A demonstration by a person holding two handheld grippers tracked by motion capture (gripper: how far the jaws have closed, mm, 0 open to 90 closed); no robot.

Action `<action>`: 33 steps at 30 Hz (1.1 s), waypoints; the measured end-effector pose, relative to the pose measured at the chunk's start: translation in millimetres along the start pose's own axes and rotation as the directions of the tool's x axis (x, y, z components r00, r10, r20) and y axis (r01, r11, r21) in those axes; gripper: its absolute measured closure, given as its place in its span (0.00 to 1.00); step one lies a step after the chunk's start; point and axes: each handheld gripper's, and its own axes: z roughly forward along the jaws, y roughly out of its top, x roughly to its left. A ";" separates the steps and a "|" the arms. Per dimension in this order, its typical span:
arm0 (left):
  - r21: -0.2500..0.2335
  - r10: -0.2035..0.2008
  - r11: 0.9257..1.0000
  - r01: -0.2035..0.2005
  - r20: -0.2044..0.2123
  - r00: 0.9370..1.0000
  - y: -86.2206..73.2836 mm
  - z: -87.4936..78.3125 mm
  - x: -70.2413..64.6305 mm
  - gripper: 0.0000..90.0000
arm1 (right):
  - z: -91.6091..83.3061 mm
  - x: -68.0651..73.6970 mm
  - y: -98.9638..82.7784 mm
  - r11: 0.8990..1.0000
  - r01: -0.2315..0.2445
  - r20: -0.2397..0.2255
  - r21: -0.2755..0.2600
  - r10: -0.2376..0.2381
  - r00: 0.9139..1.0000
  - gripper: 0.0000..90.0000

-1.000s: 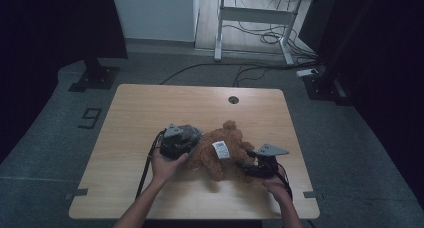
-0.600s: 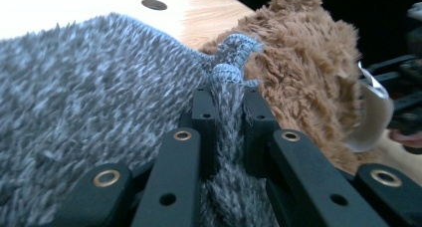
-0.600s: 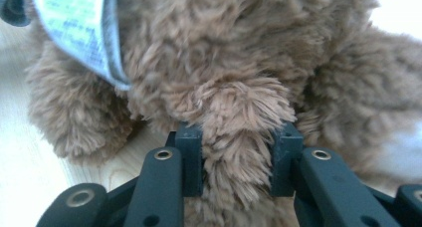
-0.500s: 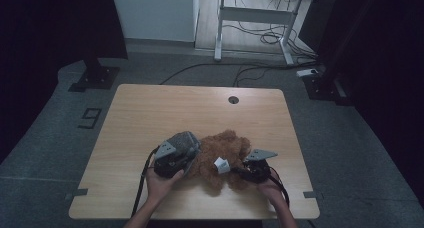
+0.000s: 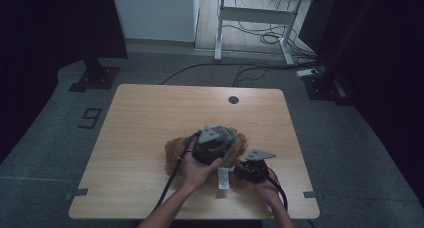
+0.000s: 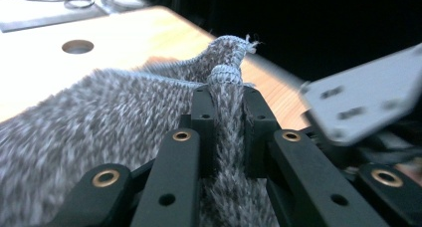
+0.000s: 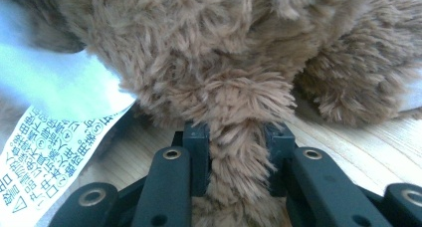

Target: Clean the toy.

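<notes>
Left gripper (image 6: 224, 132) clamps fold of grey marled knit cloth (image 6: 99, 107), ribbed hem bunched above jaws, likely lifting it over toy. Brown plush toy (image 5: 175, 149) lies near table (image 5: 150, 108) front edge; white printed label (image 7: 47, 152) dangling. Right gripper (image 7: 238, 157), jaws just closing, pinches shaggy fur limb to steady it.

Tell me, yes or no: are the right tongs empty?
No: the right tongs are clamped on a tuft of the brown plush toy.
</notes>
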 end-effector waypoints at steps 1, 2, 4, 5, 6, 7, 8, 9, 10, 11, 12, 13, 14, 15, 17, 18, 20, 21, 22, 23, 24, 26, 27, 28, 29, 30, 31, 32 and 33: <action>0.020 0.016 1.000 -0.016 -0.016 1.000 -2.8 9.6 -2.4 0.88 | -0.3 -0.7 -0.3 1.000 -0.006 -0.004 -0.003 0.006 1.000 0.79; 0.032 0.030 0.999 -0.029 -0.032 0.999 -6.6 16.8 -3.1 0.88 | -0.7 -1.4 -0.6 1.000 -0.011 -0.004 -0.004 0.011 1.000 0.79; 0.018 0.022 1.000 -0.021 -0.039 0.999 -14.7 21.6 0.9 0.88 | -1.3 -3.0 -1.0 1.000 -0.030 0.002 0.002 0.030 1.000 0.79; 0.009 0.010 1.000 -0.010 -0.033 0.999 -17.1 20.3 4.0 0.88 | -1.3 -3.9 -1.3 0.999 -0.042 -0.002 0.002 0.042 0.999 0.79; 0.003 0.004 1.000 -0.004 -0.034 0.999 -18.2 17.1 6.6 0.88 | -1.2 -4.7 -1.5 0.999 -0.052 -0.006 0.001 0.052 0.999 0.79; 0.000 0.005 1.000 -0.005 -0.042 0.999 -18.7 13.1 8.8 0.88 | -0.9 -5.1 -1.5 0.998 -0.060 -0.010 0.001 0.060 0.998 0.79; -0.004 0.008 1.000 -0.008 -0.058 0.998 -19.3 7.0 11.7 0.88 | -0.8 -5.3 -1.3 0.998 -0.068 -0.012 0.000 0.068 0.998 0.79; -0.004 0.013 1.000 -0.013 -0.066 0.998 -19.9 2.6 14.0 0.88 | -0.6 -5.7 -1.1 0.997 -0.076 -0.015 0.000 0.076 0.997 0.79; -0.008 0.011 1.000 -0.011 -0.077 0.997 -21.1 -2.3 16.5 0.88 | -0.6 -6.0 -1.0 0.997 -0.078 -0.015 -0.001 0.078 0.997 0.79; -0.019 0.005 1.000 -0.007 -0.103 0.995 -24.1 -11.3 21.8 0.88 | -0.8 -6.2 -0.9 0.997 -0.081 -0.014 0.000 0.081 0.997 0.79; -0.028 -0.003 1.000 0.000 -0.123 0.992 -27.2 -18.4 27.0 0.88 | -0.9 -6.4 -0.9 0.997 -0.083 -0.017 -0.001 0.083 0.996 0.79; -0.033 -0.016 0.999 0.012 -0.134 0.991 -29.8 -23.7 31.4 0.88 | -1.0 -6.7 -1.0 0.997 -0.082 -0.018 0.000 0.082 0.996 0.79; -0.041 -0.027 0.999 0.021 -0.151 0.988 -33.7 -32.7 39.0 0.88 | -0.9 -6.7 -1.0 0.997 -0.082 -0.018 -0.001 0.082 0.996 0.79; -0.048 -0.035 0.998 0.027 -0.172 0.984 -36.1 -39.8 44.1 0.88 | -0.8 -6.7 -1.0 0.997 -0.083 -0.022 -0.001 0.083 0.996 0.79; -0.058 -0.018 0.998 0.005 -0.221 0.975 -38.6 -54.5 52.6 0.88 | -0.7 -6.5 -0.9 0.996 -0.086 -0.030 -0.003 0.086 0.996 0.79; -0.063 -0.014 0.998 0.000 -0.233 0.972 -39.4 -59.9 55.5 0.88 | -0.7 -6.6 -0.9 0.996 -0.087 -0.031 -0.003 0.087 0.996 0.79; -0.064 -0.013 0.998 -0.003 -0.262 0.965 -42.6 -73.6 64.9 0.88 | -0.6 -7.0 -1.2 0.996 -0.091 -0.034 -0.004 0.091 0.995 0.79; -0.065 -0.019 0.998 0.002 -0.266 0.964 -44.5 -77.5 68.1 0.88 | -0.7 -7.1 -1.3 0.996 -0.093 -0.033 -0.004 0.092 0.995 0.79; -0.069 -0.030 0.998 0.012 -0.268 0.963 -48.4 -83.2 73.6 0.88 | -0.7 -7.3 -1.4 0.996 -0.094 -0.036 -0.005 0.093 0.995 0.79; -0.074 -0.042 0.997 0.023 -0.270 0.962 -52.2 -87.3 77.8 0.88 | -0.7 -7.5 -1.5 0.995 -0.096 -0.039 -0.007 0.096 0.995 0.79; -0.079 -0.055 0.996 0.034 -0.271 0.961 -56.0 -90.9 81.4 0.88 | -0.8 -7.6 -1.6 0.995 -0.097 -0.043 -0.008 0.097 0.994 0.79; -0.090 -0.079 0.994 0.056 -0.277 0.958 -63.7 -97.4 88.3 0.88 | -0.8 -7.7 -1.8 0.995 -0.099 -0.049 -0.010 0.099 0.994 0.79; -0.095 -0.092 0.993 0.068 -0.279 0.956 -67.3 -99.9 91.4 0.88 | -0.8 -7.3 -1.8 0.995 -0.099 -0.048 -0.012 0.099 0.994 0.79; -0.096 -0.103 0.992 0.078 -0.286 0.953 -70.6 -102.1 94.5 0.88 | -0.8 -6.9 -1.8 0.995 -0.098 -0.047 -0.012 0.097 0.994 0.79; -0.093 -0.110 0.992 0.085 -0.301 0.947 -73.5 -104.4 98.0 0.88 | -0.8 -6.7 -1.8 0.995 -0.098 -0.046 -0.012 0.098 0.994 0.79; -0.088 -0.119 0.992 0.095 -0.324 0.939 -75.9 -106.1 101.7 0.88 | -0.9 -6.7 -1.8 0.995 -0.100 -0.046 -0.012 0.099 0.994 0.79; -0.079 -0.132 0.991 0.111 -0.342 0.930 -78.1 -106.8 105.8 0.88 | -0.8 -6.8 -1.9 0.995 -0.100 -0.045 -0.011 0.099 0.994 0.79; -0.064 -0.145 0.989 0.131 -0.346 0.927 -80.7 -107.0 110.5 0.88 | -0.7 -7.1 -2.1 0.995 -0.100 -0.044 -0.011 0.100 0.994 0.79; -0.049 -0.157 0.988 0.149 -0.345 0.926 -83.8 -106.4 114.4 0.88 | -0.6 -7.5 -2.4 0.995 -0.103 -0.043 -0.011 0.103 0.994 0.79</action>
